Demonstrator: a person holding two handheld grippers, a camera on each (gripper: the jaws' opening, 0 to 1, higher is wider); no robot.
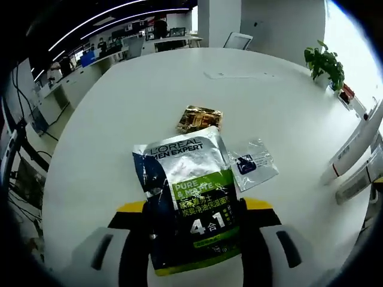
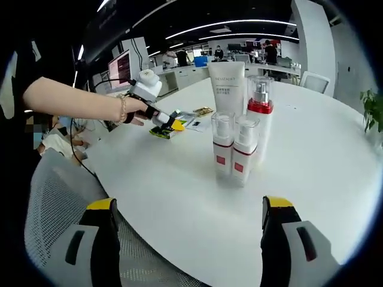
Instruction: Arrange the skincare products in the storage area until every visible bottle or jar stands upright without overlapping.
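Two claws: L (image 1: pixel 194 230) on sachet (image 1: pixel 188 191).

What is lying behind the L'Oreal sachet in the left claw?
Behind the L'Oreal sachet, on the white table, lie a gold foil packet and, to one side, a clear packet. The sachet's far edge covers the gold packet's near edge.

In the left gripper view, the flat sachet (image 1: pixel 190 197) lying on the bench reads "L'OREAL MEN EXPERT" in white along its dark top, "PURE & MATTE" on a green panel, and a large "4 合 1" lower down; the smaller Chinese lines between them are too fine to read. The small clear packet (image 1: pixel 252 164) beside it bears a dark blue label, illegible. In the right gripper view, the white tube (image 2: pixel 227 86) carries small lettering that cannot be made out.
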